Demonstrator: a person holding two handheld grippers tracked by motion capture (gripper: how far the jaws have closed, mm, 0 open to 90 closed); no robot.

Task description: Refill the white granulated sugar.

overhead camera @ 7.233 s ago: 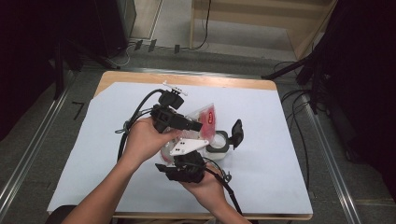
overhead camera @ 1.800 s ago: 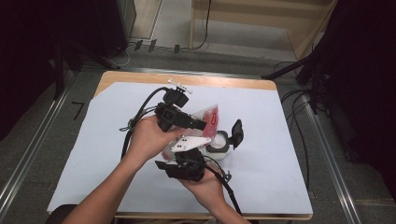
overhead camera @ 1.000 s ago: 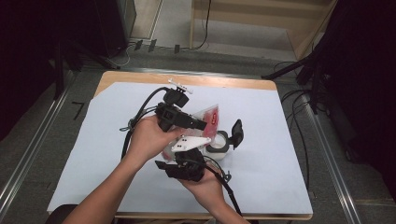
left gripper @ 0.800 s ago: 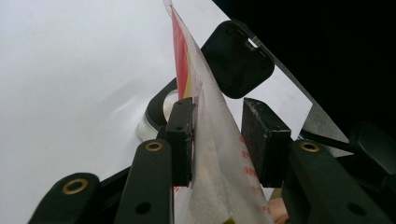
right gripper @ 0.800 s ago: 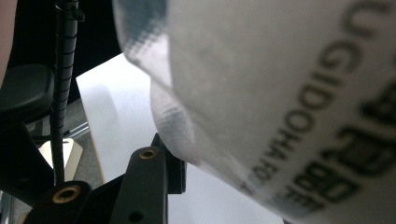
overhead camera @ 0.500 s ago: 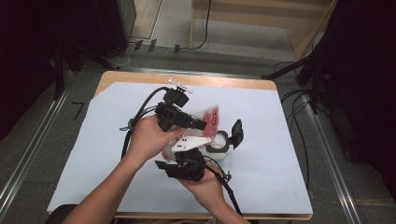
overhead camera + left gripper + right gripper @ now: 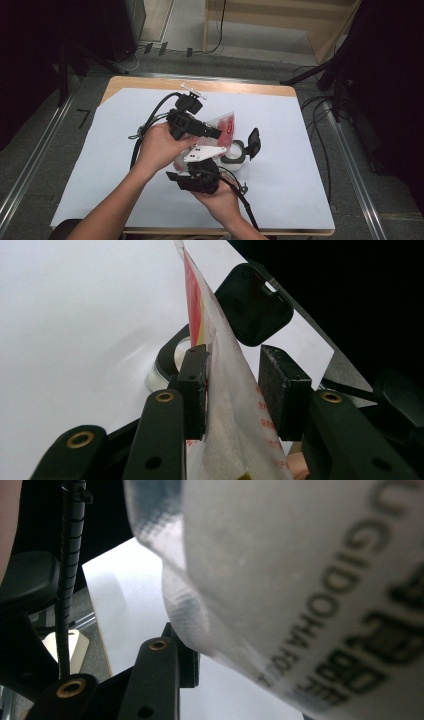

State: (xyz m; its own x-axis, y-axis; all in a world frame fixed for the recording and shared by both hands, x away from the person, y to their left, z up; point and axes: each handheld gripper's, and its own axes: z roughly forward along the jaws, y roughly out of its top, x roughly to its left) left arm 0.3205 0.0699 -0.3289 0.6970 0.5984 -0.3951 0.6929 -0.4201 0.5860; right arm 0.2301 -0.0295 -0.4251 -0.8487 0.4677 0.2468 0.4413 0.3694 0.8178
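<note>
Translucent plastic pouch with red print (image 7: pixel 220 131), frame centre, held over the white jar with open black flip lid (image 7: pixel 235 154). Left gripper (image 7: pixel 232 390) pads sit apart around it, barely pinching; right gripper (image 7: pixel 196 176) state unclear. Light, limp, slippery film: grip the stiffer sealed edge.

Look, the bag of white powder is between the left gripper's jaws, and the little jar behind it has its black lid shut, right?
Not quite. The bag does sit between the left gripper's jaws, but the jar's lid is flipped open, as the left gripper view shows.
</note>
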